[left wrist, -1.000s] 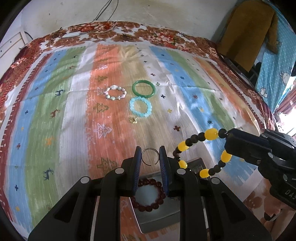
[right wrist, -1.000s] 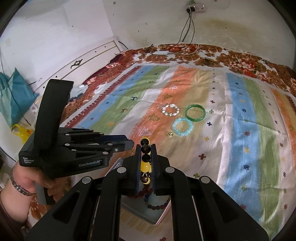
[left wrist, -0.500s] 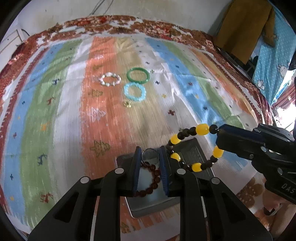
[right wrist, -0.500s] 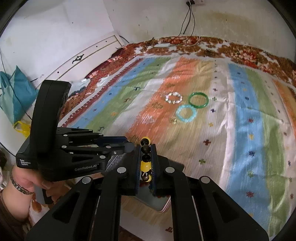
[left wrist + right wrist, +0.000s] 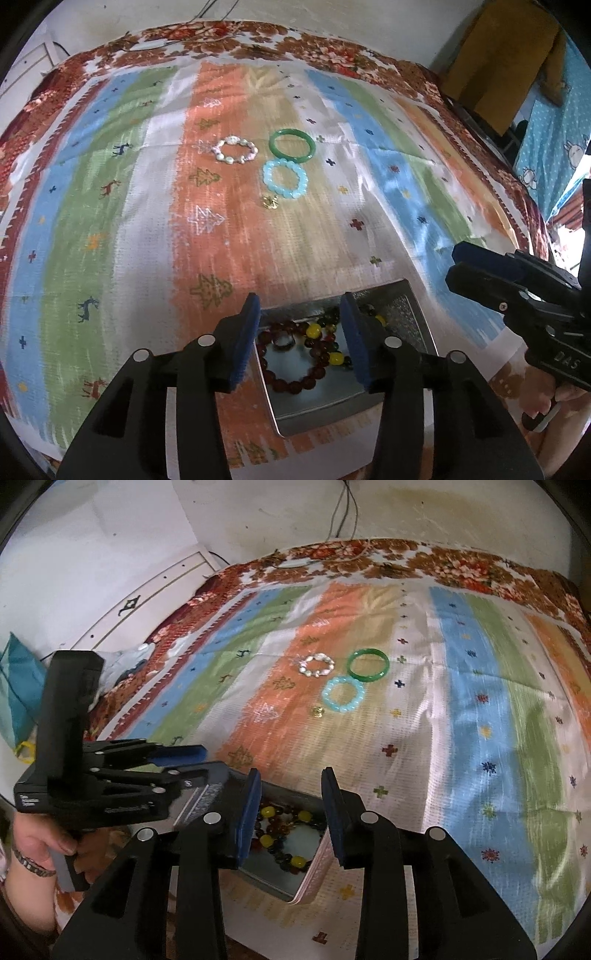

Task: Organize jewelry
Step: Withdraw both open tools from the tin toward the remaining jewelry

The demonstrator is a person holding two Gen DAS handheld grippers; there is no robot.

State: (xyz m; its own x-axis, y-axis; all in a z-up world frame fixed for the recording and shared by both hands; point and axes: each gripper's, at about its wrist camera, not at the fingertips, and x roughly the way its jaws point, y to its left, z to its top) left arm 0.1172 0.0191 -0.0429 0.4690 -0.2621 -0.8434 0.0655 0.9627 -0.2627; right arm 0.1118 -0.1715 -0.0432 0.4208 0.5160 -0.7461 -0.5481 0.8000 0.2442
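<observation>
My left gripper (image 5: 301,339) hangs over a metal tray (image 5: 406,306), its jaws opening with nothing pressed between them. In the tray lie a dark red bead bracelet (image 5: 295,384), a yellow and black bead bracelet (image 5: 314,330) and a silver ring (image 5: 282,341). My right gripper (image 5: 291,812) is also opening, empty, above the same tray (image 5: 314,871) and the yellow and black bracelet (image 5: 266,812). Farther out on the striped cloth lie a pearl bracelet (image 5: 236,149), a green bangle (image 5: 291,146), a light blue bead bracelet (image 5: 285,178) and a small gold charm (image 5: 270,201).
The striped cloth (image 5: 110,221) covers a bed with a floral border. A brown garment (image 5: 509,55) and blue spotted fabric (image 5: 554,147) hang at the far right. A hand (image 5: 37,845) holds the left gripper (image 5: 210,760); a teal bag (image 5: 14,686) sits at the left.
Both grippers have opened. The silver ring has left the left gripper and the yellow and black bracelet has left the right one; both now lie in the tray.
</observation>
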